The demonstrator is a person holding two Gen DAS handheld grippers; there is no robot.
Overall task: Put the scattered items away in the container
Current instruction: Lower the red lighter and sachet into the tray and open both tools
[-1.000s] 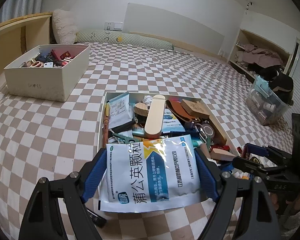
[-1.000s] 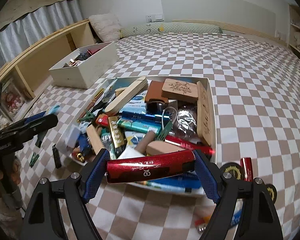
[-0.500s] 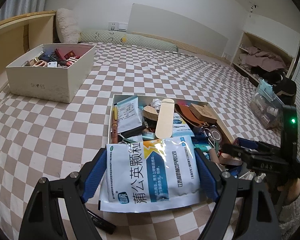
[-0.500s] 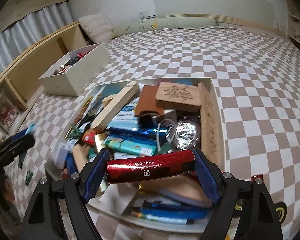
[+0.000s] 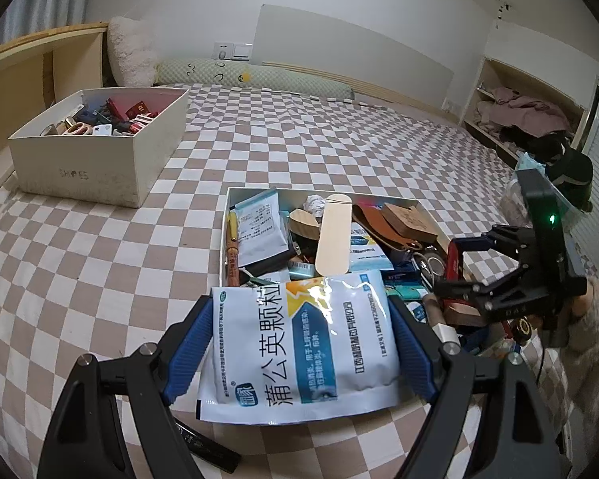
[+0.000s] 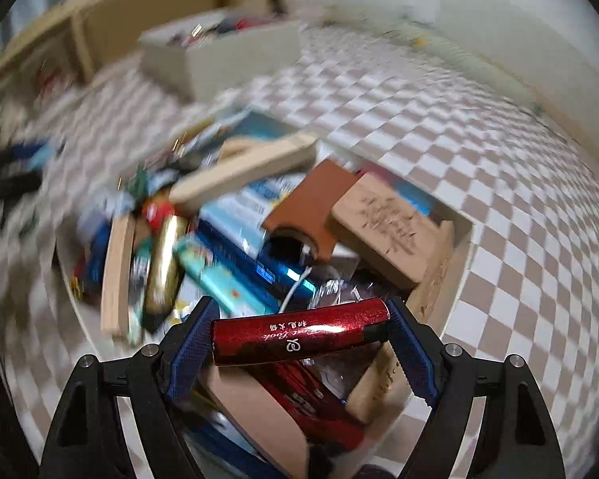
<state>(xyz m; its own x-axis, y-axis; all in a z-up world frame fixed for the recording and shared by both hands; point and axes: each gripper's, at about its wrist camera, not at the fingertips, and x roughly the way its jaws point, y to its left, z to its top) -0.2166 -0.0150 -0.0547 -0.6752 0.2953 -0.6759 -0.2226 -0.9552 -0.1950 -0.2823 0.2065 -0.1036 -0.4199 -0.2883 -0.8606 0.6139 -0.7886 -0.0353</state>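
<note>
Bedroom, checkered bedspread [image 5: 339,147], low white tray [image 5: 224,235] mid-bed already heaped with clutter. My left gripper [image 5: 299,337] pinches the white-and-blue sachet [image 5: 299,343] by its side edges at the tray's near end; my right gripper [image 6: 299,341] clamps the red tube [image 6: 299,335] endwise, tipped down over the pile, I'd say for a drop. Black pen [image 5: 207,445] lies on the spread below the left tongs.

Brown-and-white checks, blue pads, a glossy red case

The bedspread [image 5: 100,263] is checked in brown and white. The sachet [image 5: 299,343] is white and blue with a yellow-orange flash and dark blue lettering, set between 2 blue ribbed pads [image 5: 189,353] on black arms. The case [image 6: 299,335] is glittery red with white script. The near container [image 5: 224,215] has pale walls; the far box [image 5: 92,163] is off-white with faint grey letters.
</note>
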